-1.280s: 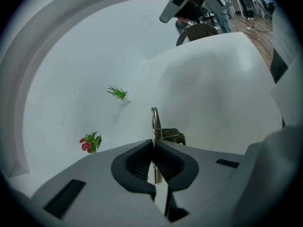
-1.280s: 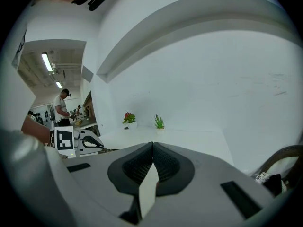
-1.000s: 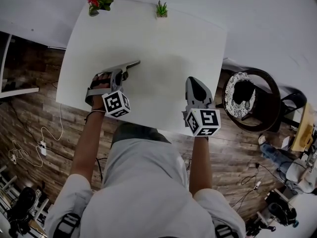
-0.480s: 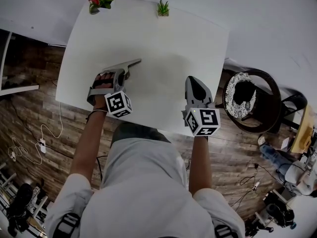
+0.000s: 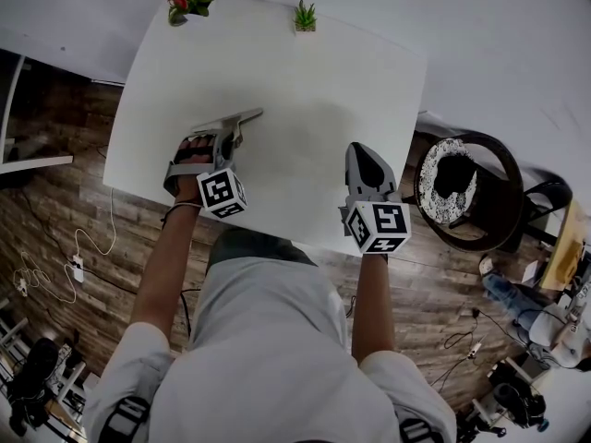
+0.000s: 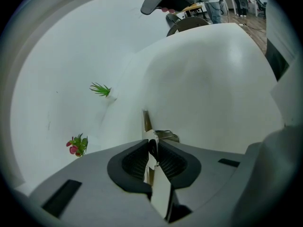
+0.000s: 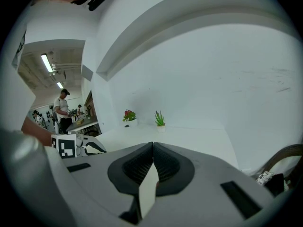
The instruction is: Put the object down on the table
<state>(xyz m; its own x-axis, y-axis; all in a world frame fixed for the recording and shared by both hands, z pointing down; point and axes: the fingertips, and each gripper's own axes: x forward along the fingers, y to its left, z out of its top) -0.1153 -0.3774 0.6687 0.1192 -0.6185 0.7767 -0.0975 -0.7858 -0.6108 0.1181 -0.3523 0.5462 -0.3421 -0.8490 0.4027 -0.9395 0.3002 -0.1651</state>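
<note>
A thin flat grey metal strip (image 5: 227,121) lies on the white table (image 5: 314,81), left of the middle. My left gripper (image 5: 227,138) is low over the table at the strip's near side. In the left gripper view the strip (image 6: 145,122) runs edge-on between the pads of the left gripper (image 6: 152,144). The jaws are opening and a narrow dark gap shows beside the strip. My right gripper (image 5: 358,151) rests near the table's front right edge. In its own view the right gripper (image 7: 152,146) is shut with nothing in it.
A red flower pot (image 5: 185,1) and a small green plant (image 5: 301,15) stand at the table's far edge. A round dark chair (image 5: 454,185) is just right of the table. Cables lie on the wooden floor (image 5: 55,247) to the left. A person (image 7: 61,109) stands far off.
Hardly anything differs: the left gripper and the strip keep their place on the table with only a slight shift, and the right gripper has stayed still.
</note>
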